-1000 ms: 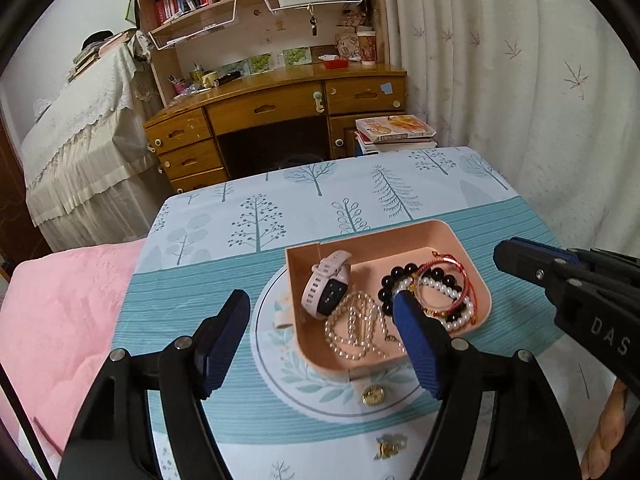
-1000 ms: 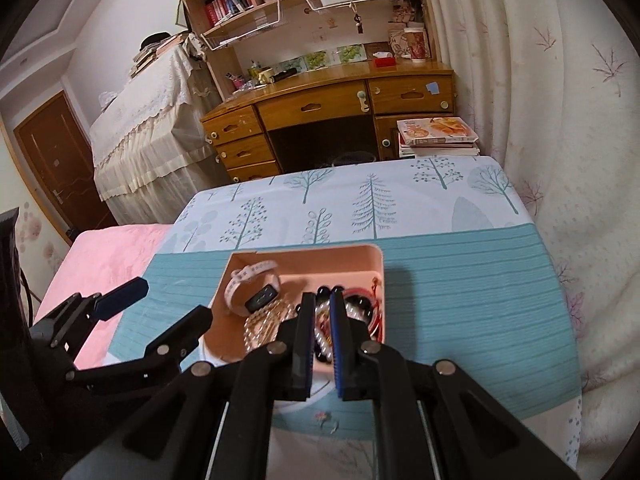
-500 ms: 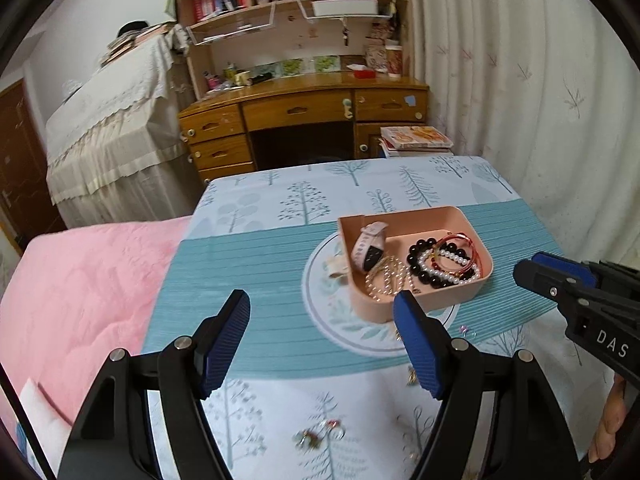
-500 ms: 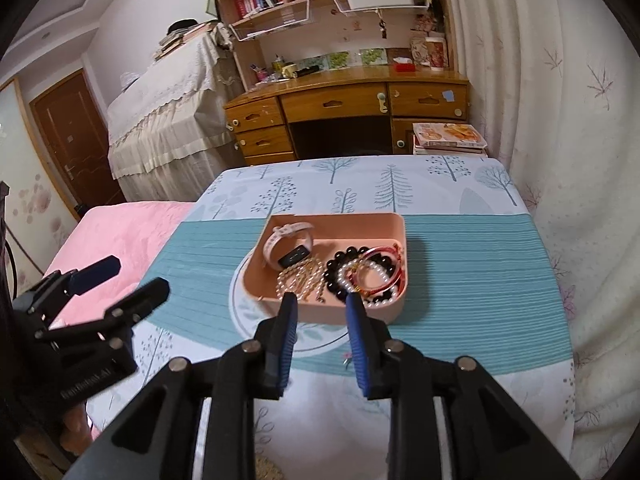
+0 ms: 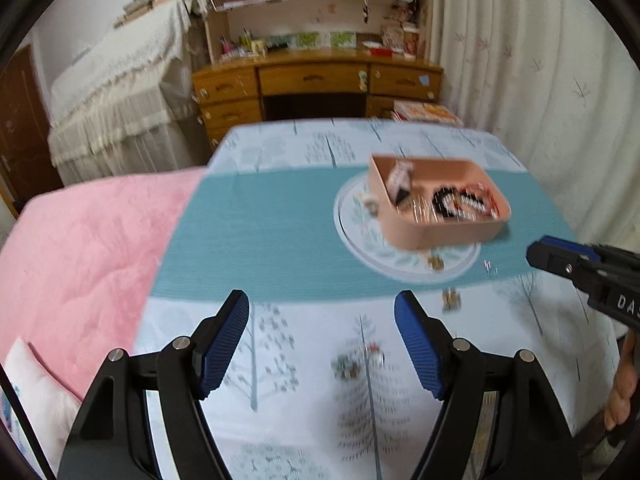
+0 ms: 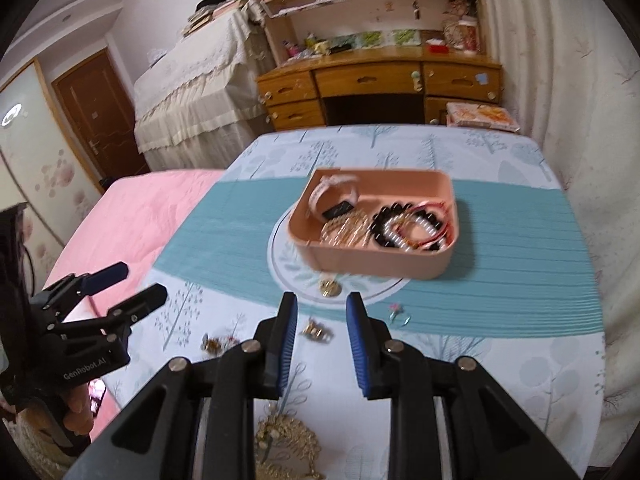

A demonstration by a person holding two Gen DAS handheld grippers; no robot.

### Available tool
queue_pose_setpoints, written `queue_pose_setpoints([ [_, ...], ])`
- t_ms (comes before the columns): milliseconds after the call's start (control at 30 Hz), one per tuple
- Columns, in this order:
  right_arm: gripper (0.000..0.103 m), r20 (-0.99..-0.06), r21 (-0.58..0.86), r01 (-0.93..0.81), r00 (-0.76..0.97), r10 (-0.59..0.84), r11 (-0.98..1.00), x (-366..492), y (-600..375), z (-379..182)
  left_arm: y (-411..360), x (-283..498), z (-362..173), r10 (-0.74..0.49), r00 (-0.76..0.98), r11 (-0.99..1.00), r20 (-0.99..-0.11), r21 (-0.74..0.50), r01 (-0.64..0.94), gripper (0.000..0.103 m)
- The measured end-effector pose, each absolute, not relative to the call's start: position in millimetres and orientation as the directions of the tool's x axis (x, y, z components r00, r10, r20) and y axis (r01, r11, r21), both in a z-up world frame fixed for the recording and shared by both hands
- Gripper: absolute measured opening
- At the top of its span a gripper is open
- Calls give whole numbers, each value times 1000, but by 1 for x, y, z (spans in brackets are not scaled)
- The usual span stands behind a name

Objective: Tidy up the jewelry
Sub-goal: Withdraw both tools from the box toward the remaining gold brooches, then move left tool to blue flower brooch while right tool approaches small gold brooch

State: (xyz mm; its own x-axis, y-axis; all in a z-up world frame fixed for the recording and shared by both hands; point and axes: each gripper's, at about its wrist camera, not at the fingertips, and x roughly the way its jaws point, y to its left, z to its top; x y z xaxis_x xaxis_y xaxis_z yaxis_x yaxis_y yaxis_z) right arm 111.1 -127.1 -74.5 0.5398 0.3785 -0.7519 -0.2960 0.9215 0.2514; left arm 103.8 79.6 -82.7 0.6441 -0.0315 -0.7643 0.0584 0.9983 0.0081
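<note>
A peach tray (image 5: 448,236) (image 6: 376,258) on the tablecloth holds a white-strap watch (image 6: 334,196), a pearl chain (image 6: 346,230) and bead bracelets (image 6: 408,226). Loose pieces lie in front of it: a gold pendant (image 6: 329,289), a gold earring (image 6: 316,330), a small pink piece (image 6: 396,310) and a cluster (image 6: 216,343) (image 5: 348,364). A gold ornament (image 6: 286,446) lies under my right gripper (image 6: 322,312), which is partly open and empty. My left gripper (image 5: 322,312) is wide open and empty, well short of the tray.
The table's left edge meets a pink quilt (image 5: 80,248). A wooden desk (image 6: 380,84) with bookshelves stands behind the table, a white curtain (image 5: 540,80) to the right. The right gripper also shows in the left wrist view (image 5: 560,258).
Both grippers have pulled back from the tray toward the near table edge. The right gripper's jaws have opened from nearly shut. The left stays wide open.
</note>
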Motion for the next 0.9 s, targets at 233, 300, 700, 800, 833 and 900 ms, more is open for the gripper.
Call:
queue_pose_setpoints([
  [233,25,-783,255,-381,458,421,888,103,-111,-105,92,91,-119,-83,613,990,-785,3,138,74],
  [300,25,-793,251,-385,444,417,888,102,-107,-113,95,89,-129,-95,607,987,-789,4,160,73],
  [700,25,-842,210,-370,402,360,905,111,-95,-142,98,99,-165,-122,577,969,-807,30,246,54],
  [800,25,-852,194,-364,399,340,911,115,-93,-147,98,102,-170,-133,572,966,-810,23,258,54],
  [833,25,-856,188,-360,395,332,914,117,-93,-149,98,103,-171,-138,570,965,-810,19,261,54],
  [900,25,-860,188,-354,391,328,916,119,-91,-152,98,104,-173,-149,564,963,-812,10,268,54],
])
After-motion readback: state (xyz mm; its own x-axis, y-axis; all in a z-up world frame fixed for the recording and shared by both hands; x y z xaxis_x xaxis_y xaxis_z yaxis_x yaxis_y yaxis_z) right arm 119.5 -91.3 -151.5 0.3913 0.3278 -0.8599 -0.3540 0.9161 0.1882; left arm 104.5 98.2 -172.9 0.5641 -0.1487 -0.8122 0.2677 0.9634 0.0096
